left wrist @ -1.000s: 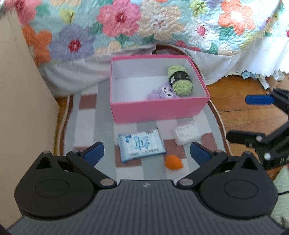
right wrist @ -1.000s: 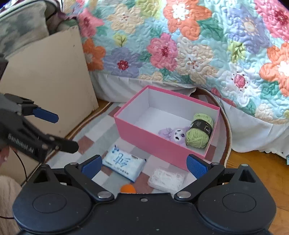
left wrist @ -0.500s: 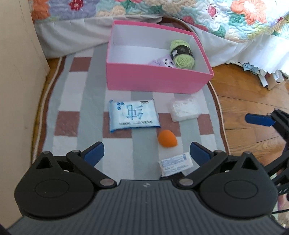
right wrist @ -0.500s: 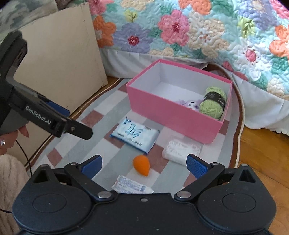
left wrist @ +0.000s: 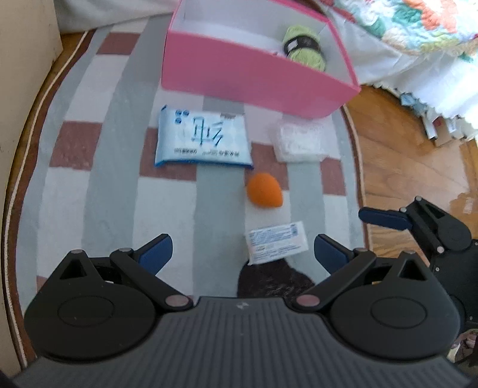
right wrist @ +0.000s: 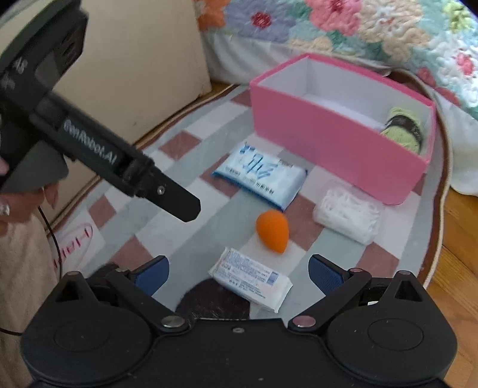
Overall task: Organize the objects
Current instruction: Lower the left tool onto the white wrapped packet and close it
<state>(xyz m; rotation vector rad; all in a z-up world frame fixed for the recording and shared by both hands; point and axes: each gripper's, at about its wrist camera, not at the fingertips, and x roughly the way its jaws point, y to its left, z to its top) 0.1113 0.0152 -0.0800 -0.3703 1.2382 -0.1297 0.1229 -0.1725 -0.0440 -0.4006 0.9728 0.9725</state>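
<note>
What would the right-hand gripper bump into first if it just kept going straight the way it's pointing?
Probably the small white packet lying on the rug: it sits right between the open fingers of the right gripper, nearest the camera. The orange sponge lies just beyond it. Depth is hard to judge here.

Soft daylight fills both views, bright and even, with weak shadows. In the left wrist view a glare patch shines on the wood floor [left wrist: 460, 197] right of the left tool [left wrist: 242, 249], and the bed skirt [left wrist: 418, 74] far ahead-right is nearly washed out. Motion blur smears the box [left wrist: 254, 77] and pack [left wrist: 203, 140] ahead; the tool bodies stay sharp. Fisheye distortion bends the rug edge [left wrist: 18, 167] at the left. In the right wrist view the quilt [right wrist: 358, 27] is blurred.
</note>
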